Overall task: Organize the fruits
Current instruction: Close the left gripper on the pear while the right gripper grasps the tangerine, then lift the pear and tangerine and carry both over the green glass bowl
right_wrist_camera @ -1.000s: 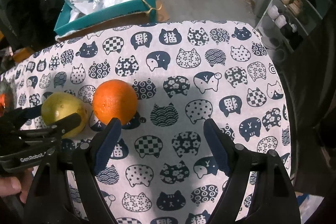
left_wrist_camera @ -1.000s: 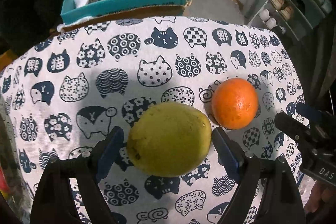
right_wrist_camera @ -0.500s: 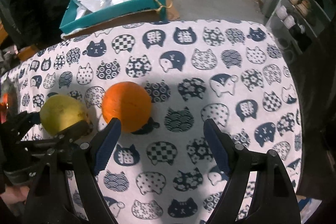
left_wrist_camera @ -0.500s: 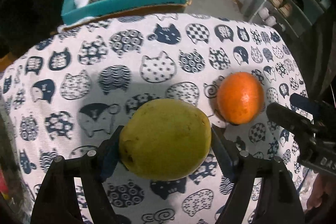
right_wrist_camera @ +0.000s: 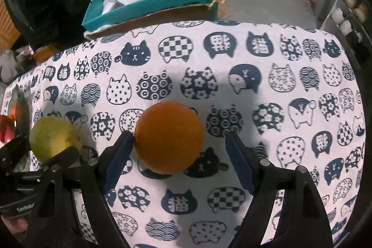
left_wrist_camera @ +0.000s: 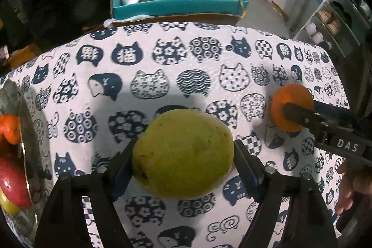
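Observation:
A large yellow-green fruit (left_wrist_camera: 183, 152) fills my left gripper (left_wrist_camera: 184, 150), whose blue pads press on both its sides; it also shows at the left of the right wrist view as the yellow-green fruit (right_wrist_camera: 53, 141). I cannot tell whether it touches the cat-print cloth (left_wrist_camera: 162, 66). An orange (right_wrist_camera: 168, 138) rests on the cloth between the fingers of my right gripper (right_wrist_camera: 179, 138), which is open: the left pad is close to the orange and the right pad stands well apart. The left wrist view has the orange (left_wrist_camera: 288, 97) at the right, partly behind a right gripper finger (left_wrist_camera: 307, 119).
A metal bowl (left_wrist_camera: 23, 120) at the table's left edge holds a tangerine (left_wrist_camera: 10, 129) and a red fruit (left_wrist_camera: 11, 185). Beyond the far edge stands a teal box (left_wrist_camera: 181, 7) with plastic bags. A shoe shelf (left_wrist_camera: 330, 27) is off to the right.
My left gripper shut on the yellow-green fruit and moved left with it, bringing the bowl into view. My right gripper moved left and lower until the orange stood between its fingers.

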### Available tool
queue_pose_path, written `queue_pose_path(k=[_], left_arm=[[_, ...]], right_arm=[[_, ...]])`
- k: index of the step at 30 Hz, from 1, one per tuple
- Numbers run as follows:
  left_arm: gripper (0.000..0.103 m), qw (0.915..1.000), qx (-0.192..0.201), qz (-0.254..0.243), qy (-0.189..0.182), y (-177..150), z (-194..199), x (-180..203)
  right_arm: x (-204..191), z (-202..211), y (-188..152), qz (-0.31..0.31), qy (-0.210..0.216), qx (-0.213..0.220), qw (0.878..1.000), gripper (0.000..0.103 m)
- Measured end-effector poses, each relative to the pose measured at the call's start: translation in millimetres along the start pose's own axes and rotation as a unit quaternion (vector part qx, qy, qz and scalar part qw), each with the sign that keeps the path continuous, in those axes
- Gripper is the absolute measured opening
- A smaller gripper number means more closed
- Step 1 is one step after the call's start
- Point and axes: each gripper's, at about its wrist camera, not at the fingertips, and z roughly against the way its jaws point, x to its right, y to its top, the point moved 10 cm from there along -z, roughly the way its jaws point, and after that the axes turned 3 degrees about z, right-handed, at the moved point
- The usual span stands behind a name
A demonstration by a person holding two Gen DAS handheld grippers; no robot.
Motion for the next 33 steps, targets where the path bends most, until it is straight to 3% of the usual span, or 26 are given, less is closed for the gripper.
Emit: queue_pose_path(k=[5, 8, 17, 33], left_arm=[[0.081, 0.9999, -0.002, 0.011, 0.0, -1, 3, -12], [0.081, 0.9999, -0.001, 0.014, 0.0, -1, 5, -14], [0.081, 0.9998, 0.016, 0.014, 0.0, 2, 23, -19], [0.081, 0.9968, 0.07, 0.036, 0.016, -1, 97, -52]], right_arm=[[-4, -17, -9, 0.003, -0.001, -0.025, 1.0, 0.076], [1, -21, -10, 0.0, -0.013, -0.014, 1.0, 0.066], [4, -12, -13, -0.002, -0.025, 0.006, 1.0, 0.062], [-19, 63, -5, 0.011, -0.04, 0.067, 0.997, 0.062]])
